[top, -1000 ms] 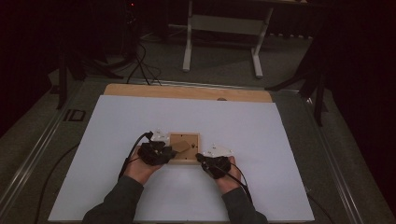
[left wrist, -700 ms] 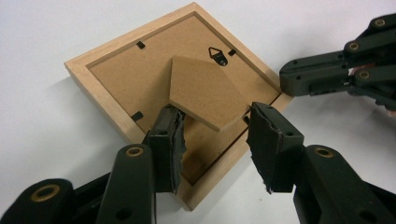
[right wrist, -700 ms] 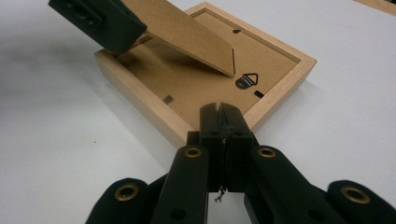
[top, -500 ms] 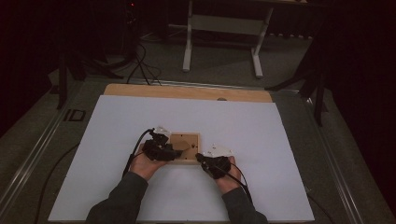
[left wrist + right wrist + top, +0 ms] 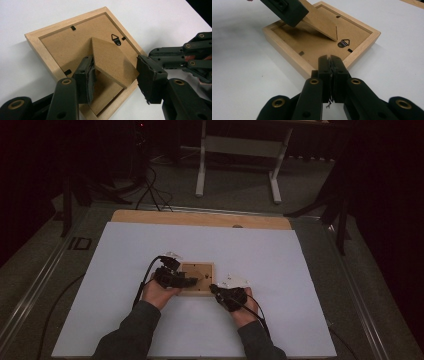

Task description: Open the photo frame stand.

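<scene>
1. White board (image 5: 310, 270) covers the wooden table (image 5: 200, 218), with dark floor and one pale metal stand (image 5: 239, 150) beyond it.
2. Nearest the camera, two sleeved forearms come in from the bottom edge, one gripper in each hand: two grippers in all.
3. One right gripper (image 5: 331, 60) has its jaws pressed together with nothing between them; its tip rests at the near corner of the frame's rim.
4. One left gripper (image 5: 115, 75) reaches over the frame; its jaws have just been opening and now stand spread. The easel leg lies between them, touching the left pad, clear of the right pad.
5. One wooden picture frame (image 5: 40, 50) lies face down near the middle of the white board, between the two hands.
6. On its brown backing: one easel leg (image 5: 112, 60), swung up at a tilt; one black triangular hanger (image 5: 116, 40); three small black retaining tabs (image 5: 73, 28) can be counted in the left gripper view.
7. Against a second ago, the left hand has crept slightly toward the frame; the right hand and the frame lie as before.
</scene>
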A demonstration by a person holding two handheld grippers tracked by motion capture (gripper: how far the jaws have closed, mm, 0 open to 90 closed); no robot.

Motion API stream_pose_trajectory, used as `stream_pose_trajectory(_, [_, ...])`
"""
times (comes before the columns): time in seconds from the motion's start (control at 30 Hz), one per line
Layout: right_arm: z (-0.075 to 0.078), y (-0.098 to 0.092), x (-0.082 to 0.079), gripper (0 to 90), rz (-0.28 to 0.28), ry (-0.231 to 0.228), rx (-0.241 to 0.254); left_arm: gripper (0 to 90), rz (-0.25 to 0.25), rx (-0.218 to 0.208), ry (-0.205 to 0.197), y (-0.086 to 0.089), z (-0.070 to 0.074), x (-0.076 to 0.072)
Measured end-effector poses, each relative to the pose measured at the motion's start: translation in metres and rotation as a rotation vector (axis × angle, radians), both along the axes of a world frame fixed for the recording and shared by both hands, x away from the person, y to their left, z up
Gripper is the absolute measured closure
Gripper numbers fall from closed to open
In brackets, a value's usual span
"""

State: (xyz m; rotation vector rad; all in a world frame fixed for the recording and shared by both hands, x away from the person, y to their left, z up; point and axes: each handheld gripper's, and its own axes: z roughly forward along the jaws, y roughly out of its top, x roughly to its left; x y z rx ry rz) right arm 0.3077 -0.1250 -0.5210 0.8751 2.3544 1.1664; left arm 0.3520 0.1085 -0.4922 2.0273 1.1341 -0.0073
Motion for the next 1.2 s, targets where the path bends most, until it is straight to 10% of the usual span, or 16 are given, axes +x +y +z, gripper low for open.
stream_pose_trajectory(0.67, [0.000, 0.000, 0.000, 87.1, 0.001, 0.001, 0.000, 45.5, 0.014, -0.028, 0.039, -0.001, -0.002, 0.009])
stream_pose_trajectory(1.2, [0.000, 0.000, 0.000, 86.8, 0.001, 0.002, 0.001, 51.8, 0.014, 0.032, 0.062, -0.006, -0.003, 0.011])
